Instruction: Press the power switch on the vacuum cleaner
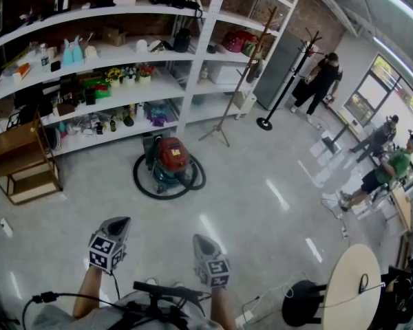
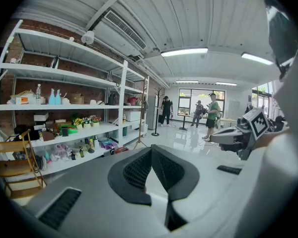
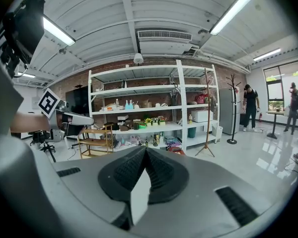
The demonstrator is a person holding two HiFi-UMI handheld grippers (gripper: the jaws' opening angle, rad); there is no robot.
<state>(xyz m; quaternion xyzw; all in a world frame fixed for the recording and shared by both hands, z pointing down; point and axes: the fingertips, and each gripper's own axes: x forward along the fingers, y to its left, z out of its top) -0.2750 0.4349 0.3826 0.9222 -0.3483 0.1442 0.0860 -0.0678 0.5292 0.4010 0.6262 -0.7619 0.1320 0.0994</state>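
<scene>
Wide glossy floor (image 1: pixel 261 184), red vacuum cleaner (image 1: pixel 171 158) beside shelving (image 1: pixel 158 81), well ahead of left hand-held gripper (image 1: pixel 122 221), right hand-held gripper (image 1: pixel 198 240), both clenched, empty.

Glossy pale floor (image 1: pixel 261 184), red vacuum cleaner (image 1: pixel 171 158) at centre ringed by its black hose, white shelving (image 1: pixel 186 81) upper left, wooden rack (image 1: pixel 24 160) far left, black coat stand (image 1: pixel 265 124) upper right.

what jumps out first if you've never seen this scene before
The red vacuum cleaner sits on the pale floor in front of the white shelving, its black hose coiled around it. Nearer the camera, the left gripper and right gripper hang side by side, both shut and empty, well short of the vacuum cleaner.
</scene>
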